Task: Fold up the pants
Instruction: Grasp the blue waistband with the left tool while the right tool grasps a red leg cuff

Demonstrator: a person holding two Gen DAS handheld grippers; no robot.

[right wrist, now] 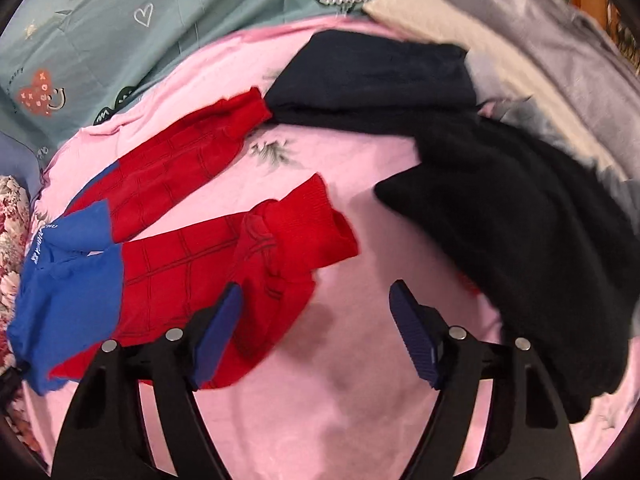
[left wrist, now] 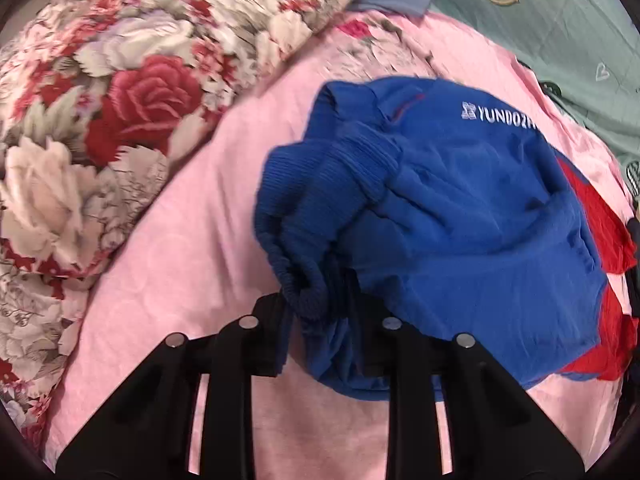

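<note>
Pants (left wrist: pixel 460 208): blue top and red legs, spread on the pink sheet (left wrist: pixel 192 240); waistband bunched.
Left gripper (left wrist: pixel 320 312): clenched on the blue waistband (elastic edge gathered between the fingers).
Right gripper (right wrist: pixel 316 332): released, jaws wide over bare sheet; left pad (right wrist: pixel 220 332) just over a red leg cuff.
Dark clothes (right wrist: pixel 500 232): piled beside the legs.
Floral quilt (left wrist: pixel 100 120): beside the waistband.

— Any lettering? 
— White print "YUNDOZH…" on the blue part of the pants (left wrist: pixel 460 184), cut off by a fold. 
— Elsewhere? 
— Small letters on the orange patch of the green sheet (right wrist: pixel 100 32), too blurred to read.
</note>
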